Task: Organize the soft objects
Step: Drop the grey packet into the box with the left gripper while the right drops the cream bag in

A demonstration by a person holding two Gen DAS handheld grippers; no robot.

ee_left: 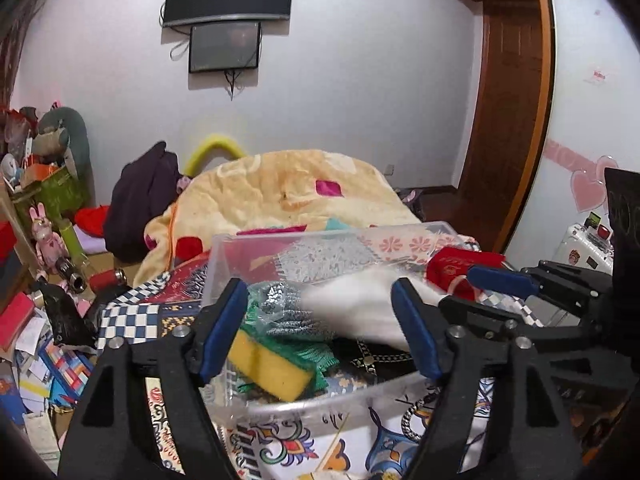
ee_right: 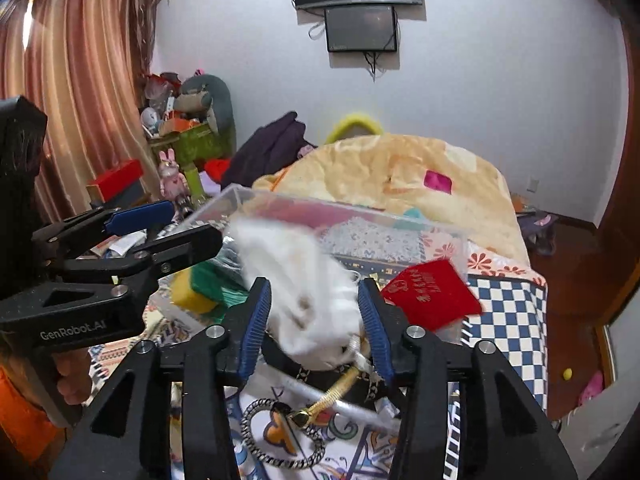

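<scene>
A clear rectangular plastic storage bin [ee_left: 224,264] occupies the centre of both views, resting on a patterned, multicoloured bedspread [ee_left: 132,320]; it serves as the collecting point for the soft items. Inside it, at lower centre of the left wrist view, lie a yellow sponge with green scouring layer [ee_left: 272,368] and a silvery mesh scourer in a clear wrapper [ee_left: 288,304].

A blurred white fluffy cloth [ee_right: 300,276] sits at the middle of the right wrist view, over the bin's near edge. The right gripper [ee_right: 316,332] frames it with its jaws spread; whether the blue pads touch the cloth cannot be told, and the blur suggests the cloth is in motion, probably on its way into the bin.

The left gripper [ee_left: 320,332] stands with jaws wide apart and empty, facing the bin's near wall, apparently in reserve.

A red fabric pouch with gold lettering [ee_right: 432,296] leans at the bin's right end, at centre right.
</scene>
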